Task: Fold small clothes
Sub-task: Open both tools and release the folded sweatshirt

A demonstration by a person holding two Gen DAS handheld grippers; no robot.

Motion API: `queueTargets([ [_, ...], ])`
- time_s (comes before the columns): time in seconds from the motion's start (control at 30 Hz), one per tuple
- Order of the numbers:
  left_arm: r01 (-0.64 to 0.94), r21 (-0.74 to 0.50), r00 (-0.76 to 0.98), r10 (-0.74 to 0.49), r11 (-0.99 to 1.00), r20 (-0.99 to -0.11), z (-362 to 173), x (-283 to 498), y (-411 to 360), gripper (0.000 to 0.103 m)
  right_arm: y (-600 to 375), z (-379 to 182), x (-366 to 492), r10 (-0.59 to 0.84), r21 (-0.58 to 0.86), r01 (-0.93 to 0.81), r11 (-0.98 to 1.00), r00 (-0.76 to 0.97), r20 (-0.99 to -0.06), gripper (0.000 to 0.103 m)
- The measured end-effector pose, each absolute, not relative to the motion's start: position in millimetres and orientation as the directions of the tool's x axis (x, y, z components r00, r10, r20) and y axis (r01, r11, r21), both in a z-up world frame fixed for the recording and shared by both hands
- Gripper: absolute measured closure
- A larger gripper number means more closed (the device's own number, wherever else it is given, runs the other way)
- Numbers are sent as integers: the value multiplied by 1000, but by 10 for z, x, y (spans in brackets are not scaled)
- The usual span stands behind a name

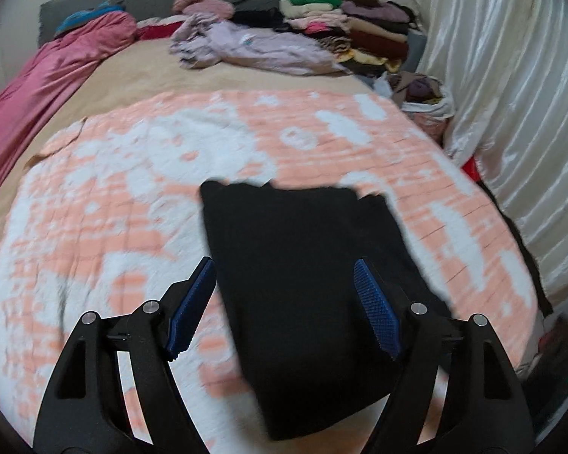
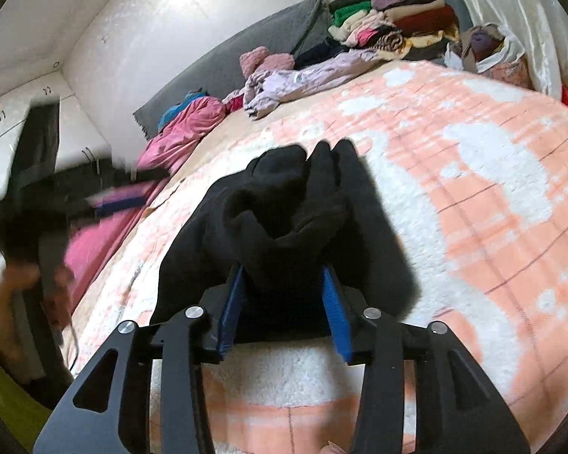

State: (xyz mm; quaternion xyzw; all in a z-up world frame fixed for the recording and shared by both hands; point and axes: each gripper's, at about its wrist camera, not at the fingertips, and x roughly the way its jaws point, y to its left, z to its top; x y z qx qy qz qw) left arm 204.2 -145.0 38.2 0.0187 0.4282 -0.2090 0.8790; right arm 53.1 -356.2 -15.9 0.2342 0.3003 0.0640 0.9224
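Black garment [image 1: 310,272] lies on the bed's peach blanket [image 1: 132,189]. Left hand-held gripper [image 1: 284,302] wide open, empty, above it. Right hand-held gripper [image 2: 284,302] clamps a bunched edge [image 2: 284,196]; thick wad may slip, undoing the fold.

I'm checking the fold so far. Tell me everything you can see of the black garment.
The black garment is plain, matte, soft-looking cloth with no visible print. It lies on the peach-and-white blanket, mostly flat in the left view as a rough rectangle with a jagged far edge. In the right view its near end is bunched into thick folds and pinched between the blue pads of the right tool. The left tool is open above it; contact there can't be told.
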Motion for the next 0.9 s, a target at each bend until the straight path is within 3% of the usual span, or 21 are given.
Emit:
queueTargets([
  [0.07, 371, -145, 542, -341, 917, -768, 300, 2032, -1333, 36, -3579, -69, 480, 227, 442, 28, 897, 827, -514, 59],
  [0.13, 362, -144, 539, -333, 921, -774, 216, 2032, -1267, 36, -3593, 19, 464, 212, 415, 19, 910, 837, -504, 50],
  [0.3, 378, -137, 511, -330, 916, -794, 19, 2056, -1312, 36, -3648, 286, 556, 242, 378, -43, 925, 834, -497, 49],
  [0.4, 403, -99, 493, -307, 910, -814, -166, 2019, -1464, 43, -3711, 433, 753, 280, 377, -90, 922, 827, -487, 49],
  [0.47, 406, -96, 488, -304, 909, -818, -263, 1989, -1515, 50, -3756, 469, 966, 325, 393, -119, 912, 794, -514, 49],
  [0.67, 403, -112, 497, -320, 908, -807, -265, 1979, -1484, 49, -3774, 167, 1682, 430, 476, -117, 872, 649, -628, 54],
  [0.9, 420, -107, 507, -331, 901, -796, -227, 1949, -1469, 48, -3732, -209, 2055, 404, 480, -14, 877, 563, -721, 55],
])
